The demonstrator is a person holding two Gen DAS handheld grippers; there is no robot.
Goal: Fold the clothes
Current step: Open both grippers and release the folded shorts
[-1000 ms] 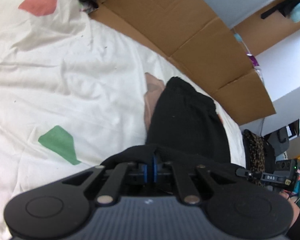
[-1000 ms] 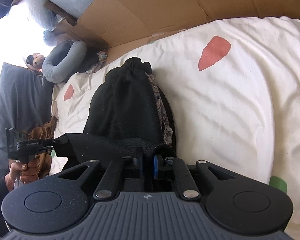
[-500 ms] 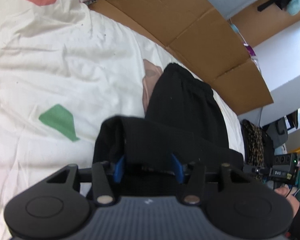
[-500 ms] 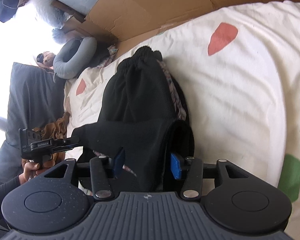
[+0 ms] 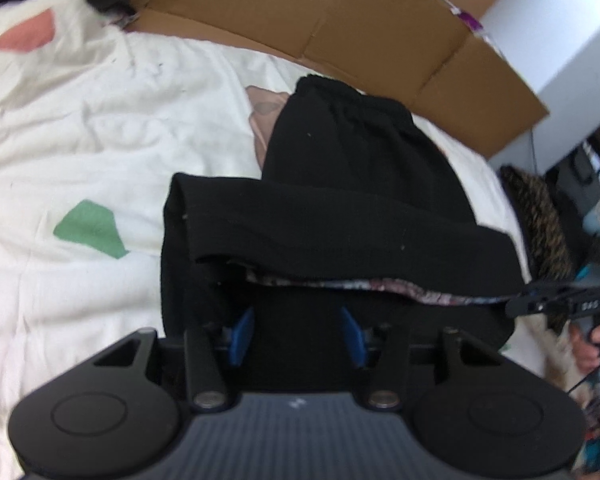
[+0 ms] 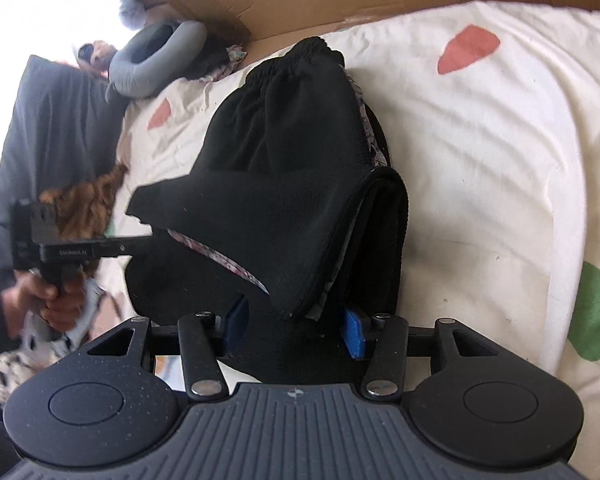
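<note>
One black garment (image 5: 364, 168) lies on the white bedsheet (image 5: 100, 128) near its far edge, its near end folded over itself with a patterned lining showing. Both the left gripper (image 5: 296, 330) and right gripper (image 6: 296, 330) stand wide apart, holding nothing. Flattened cardboard (image 5: 340, 24) borders the bed's far edge; a grey neck pillow (image 6: 152, 60) lies at a far corner.

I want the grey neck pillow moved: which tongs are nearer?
Left. The left tongs are at the pillow-side corner of the black garment; the right tongs are at its other corner, farther from the grey neck pillow.
</note>
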